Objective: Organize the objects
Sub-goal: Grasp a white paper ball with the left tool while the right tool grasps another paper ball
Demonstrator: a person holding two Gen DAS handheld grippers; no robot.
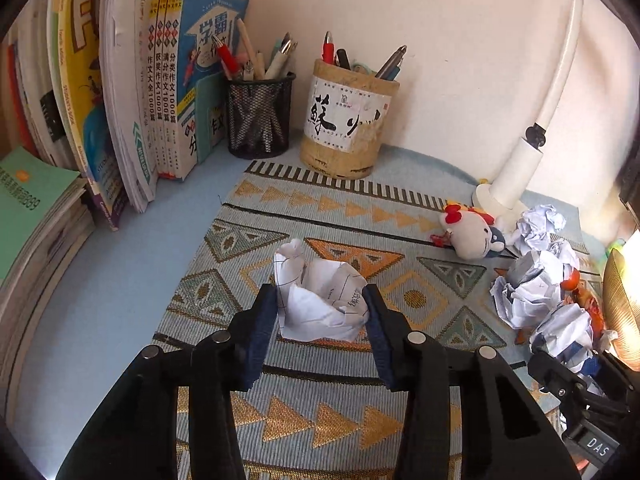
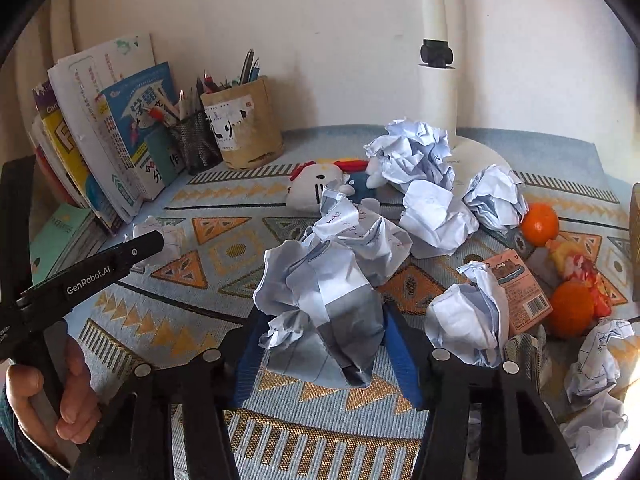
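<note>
In the left wrist view a crumpled white paper (image 1: 320,300) with pen marks lies on the patterned mat (image 1: 240,264). My left gripper (image 1: 319,294) is shut on it, a pad against each side. In the right wrist view my right gripper (image 2: 322,312) is shut on a bigger crumpled paper ball (image 2: 320,292), grey-shaded below. Several more paper balls (image 2: 436,216) lie behind it and to its right. The left gripper's finger (image 2: 132,252) shows at the left edge, held by a hand (image 2: 60,392).
Books (image 1: 120,100) stand at the back left, beside a mesh pen cup (image 1: 260,116) and a bamboo pen holder (image 1: 348,124). A white lamp base (image 2: 472,156), a plush toy (image 2: 316,188), two oranges (image 2: 540,224), a snack packet (image 2: 520,292) crowd the right.
</note>
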